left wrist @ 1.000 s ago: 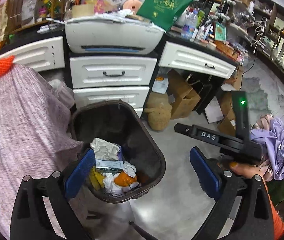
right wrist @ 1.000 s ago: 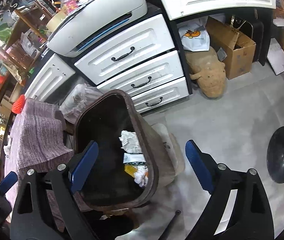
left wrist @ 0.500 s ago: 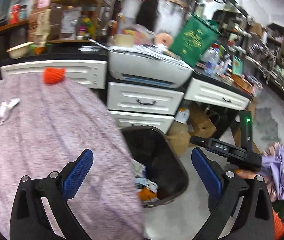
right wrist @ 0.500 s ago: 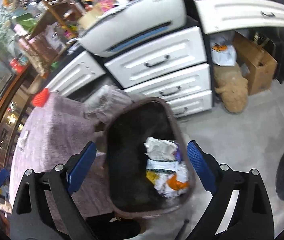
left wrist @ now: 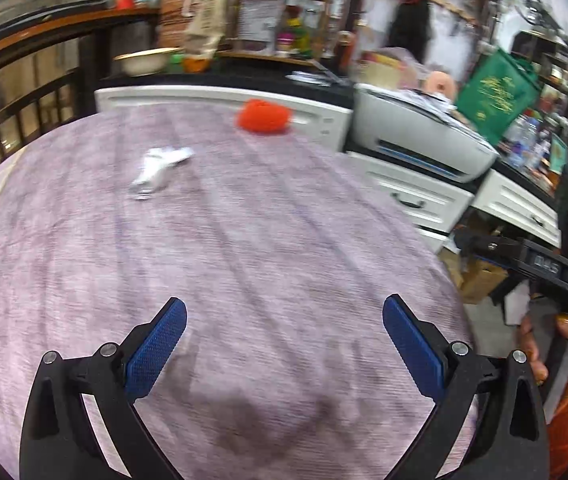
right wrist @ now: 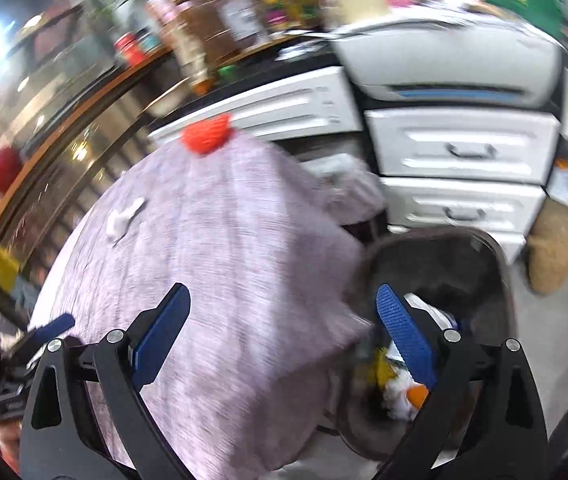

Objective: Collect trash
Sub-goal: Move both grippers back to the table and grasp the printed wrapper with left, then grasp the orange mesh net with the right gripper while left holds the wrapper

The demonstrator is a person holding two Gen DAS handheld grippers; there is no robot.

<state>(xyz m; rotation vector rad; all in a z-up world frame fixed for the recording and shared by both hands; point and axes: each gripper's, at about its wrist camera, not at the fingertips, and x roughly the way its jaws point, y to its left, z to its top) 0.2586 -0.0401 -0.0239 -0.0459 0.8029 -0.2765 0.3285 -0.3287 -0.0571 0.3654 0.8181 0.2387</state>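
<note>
Both my tools, left and right, were open and empty; the tissue lay far from the bin, so a loose grip could drop it.

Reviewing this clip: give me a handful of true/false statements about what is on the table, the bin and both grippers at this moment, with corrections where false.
1. A crumpled white piece of trash lies on the purple tablecloth. True.
2. The left gripper is shut on the white trash. False: its fingers are spread wide with nothing between them, and the trash lies well ahead of it.
3. The dark bin beside the table already holds trash. True.
4. The orange object sits inside the bin. False: it rests at the table's far edge, near the white drawers.
5. The right gripper holds a piece of trash. False: it is open and empty.
</note>
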